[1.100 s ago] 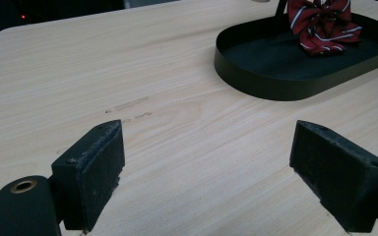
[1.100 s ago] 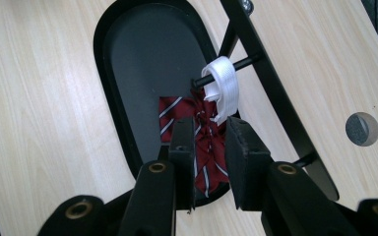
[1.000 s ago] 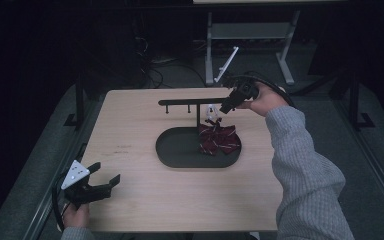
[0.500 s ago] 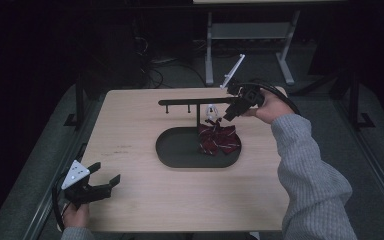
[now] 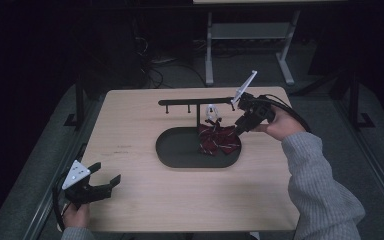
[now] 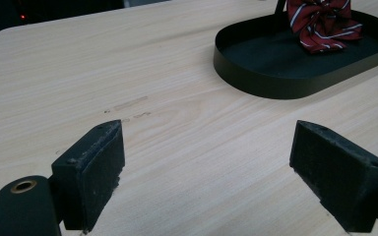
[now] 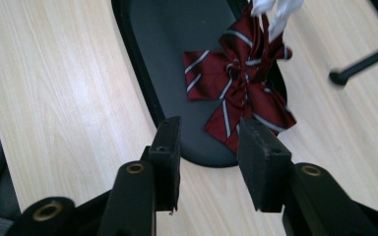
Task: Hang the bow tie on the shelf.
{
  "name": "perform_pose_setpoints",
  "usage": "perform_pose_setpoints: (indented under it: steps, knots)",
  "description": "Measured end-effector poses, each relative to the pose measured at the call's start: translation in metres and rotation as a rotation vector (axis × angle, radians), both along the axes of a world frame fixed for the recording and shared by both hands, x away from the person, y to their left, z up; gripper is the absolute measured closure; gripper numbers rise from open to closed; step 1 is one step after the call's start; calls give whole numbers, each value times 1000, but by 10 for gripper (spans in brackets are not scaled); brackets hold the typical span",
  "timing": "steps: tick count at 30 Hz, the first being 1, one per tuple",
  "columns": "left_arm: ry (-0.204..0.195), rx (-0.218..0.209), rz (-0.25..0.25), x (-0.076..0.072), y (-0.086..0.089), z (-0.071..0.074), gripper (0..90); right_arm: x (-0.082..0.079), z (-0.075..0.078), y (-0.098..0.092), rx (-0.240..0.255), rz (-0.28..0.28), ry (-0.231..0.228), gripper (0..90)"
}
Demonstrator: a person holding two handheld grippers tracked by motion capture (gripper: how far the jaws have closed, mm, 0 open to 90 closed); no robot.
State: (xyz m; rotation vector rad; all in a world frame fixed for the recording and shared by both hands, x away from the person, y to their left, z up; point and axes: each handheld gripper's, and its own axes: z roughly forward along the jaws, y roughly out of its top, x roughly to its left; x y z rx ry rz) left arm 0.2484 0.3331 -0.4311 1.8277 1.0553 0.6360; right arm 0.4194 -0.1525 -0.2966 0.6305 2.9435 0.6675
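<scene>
At the near left corner of the light wooden bench (image 5: 145, 200), the left tool (image 5: 102, 186) sits low in the person's left hand (image 5: 75, 217), its jaws spread wide with nothing between them. Its grey three-cornered plate (image 5: 76, 173) faces up. In the left gripper view the two black pads (image 6: 91, 169) stand far apart over bare wood grain, and a few faint scuff marks (image 6: 128, 105) show on the bench ahead of them.

Toward the middle of the bench lies a black oval tray (image 5: 180, 150). A dark red bow with thin white stripes (image 5: 219, 140) rests inside the tray at its right end. A white cord or strap (image 5: 211, 114) rises from the bow toward the black horizontal bar of a small stand (image 5: 190, 102) that runs above the tray's far edge.

On the right, the right tool (image 5: 238, 129) is held by the person's right hand (image 5: 280, 125), grey sleeve (image 5: 320, 190) behind it, tipped down toward the tray's right end just beside the bow. In the right gripper view its jaws are partly parted, gripping nothing, with the bow (image 7: 241, 93) and the tray's rim (image 7: 142, 93) seen beyond the gap; whether the pads touch the bow cannot be told.
</scene>
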Motion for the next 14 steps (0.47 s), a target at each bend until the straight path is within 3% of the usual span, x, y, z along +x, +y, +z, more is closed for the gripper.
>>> perform_pose_setpoints:
  steps: [14]
  knots:
    - [3,8,-6,1,-2,0,131,-39,-29,-32,8,-53,-17,538]
